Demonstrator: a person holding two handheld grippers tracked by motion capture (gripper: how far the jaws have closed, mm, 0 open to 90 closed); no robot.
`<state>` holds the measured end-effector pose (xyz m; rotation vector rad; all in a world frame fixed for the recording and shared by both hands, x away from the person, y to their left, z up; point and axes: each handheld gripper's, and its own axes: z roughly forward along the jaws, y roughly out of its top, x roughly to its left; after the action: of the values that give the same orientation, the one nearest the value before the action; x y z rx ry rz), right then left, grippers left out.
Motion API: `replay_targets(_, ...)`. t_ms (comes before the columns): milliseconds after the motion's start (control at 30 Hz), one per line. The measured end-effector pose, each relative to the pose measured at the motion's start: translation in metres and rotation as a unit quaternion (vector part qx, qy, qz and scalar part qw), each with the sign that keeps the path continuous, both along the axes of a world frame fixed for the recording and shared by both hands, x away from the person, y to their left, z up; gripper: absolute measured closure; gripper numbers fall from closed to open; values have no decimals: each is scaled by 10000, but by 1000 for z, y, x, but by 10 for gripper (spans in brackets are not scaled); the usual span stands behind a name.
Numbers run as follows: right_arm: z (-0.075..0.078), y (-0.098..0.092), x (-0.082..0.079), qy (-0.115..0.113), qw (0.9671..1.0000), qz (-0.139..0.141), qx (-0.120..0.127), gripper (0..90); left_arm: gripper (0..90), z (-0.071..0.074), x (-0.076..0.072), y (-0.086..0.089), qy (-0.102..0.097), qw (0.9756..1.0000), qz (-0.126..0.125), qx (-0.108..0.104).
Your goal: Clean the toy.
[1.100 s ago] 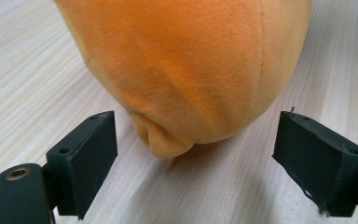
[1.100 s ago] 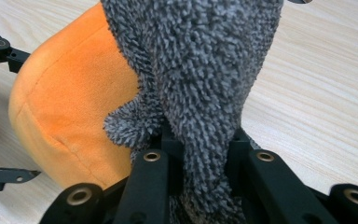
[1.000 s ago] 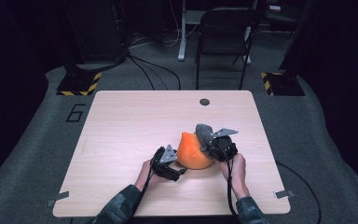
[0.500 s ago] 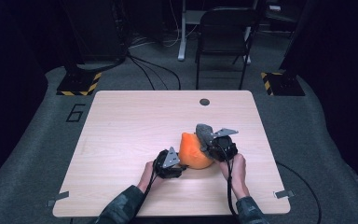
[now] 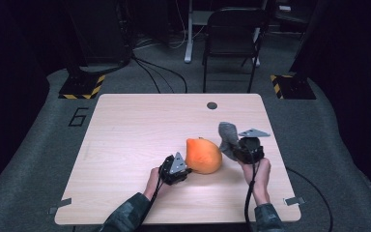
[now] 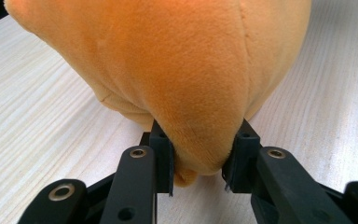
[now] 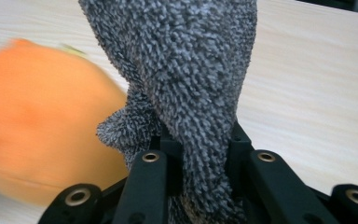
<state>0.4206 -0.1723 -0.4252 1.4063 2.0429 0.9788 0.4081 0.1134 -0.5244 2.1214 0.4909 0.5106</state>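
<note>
An orange plush toy lies on the wooden table, a little right of its middle. My left gripper sits at the toy's left side; its jaws have just been closing and now pinch a fold of the plush between the pads. To the right of the toy, my right gripper is shut on a grey fuzzy cloth, which stands up from the jaws. In the right gripper view the cloth rises between the jaws, with the orange toy blurred at the left.
A small dark round hole marks the table's far side. Behind the table stand a dark chair and two bases with yellow-black stripes. Cables trail across the grey floor.
The left gripper's jaws have closed onto the orange toy's left side. The right gripper has carried the grey cloth to the right, off the toy, leaving a gap between them.
</note>
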Motion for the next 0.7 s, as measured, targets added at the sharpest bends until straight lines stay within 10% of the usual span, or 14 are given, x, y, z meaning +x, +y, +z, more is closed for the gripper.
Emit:
replay_targets(233,-23,-18,9,470,9984,-297,63,751,716,0,-1,-1,-11,10000,27,-35)
replay_targets(700,-24,-24,10,443,9985,-311,66,749,729,18,-3,3,233,9974,52,-684)
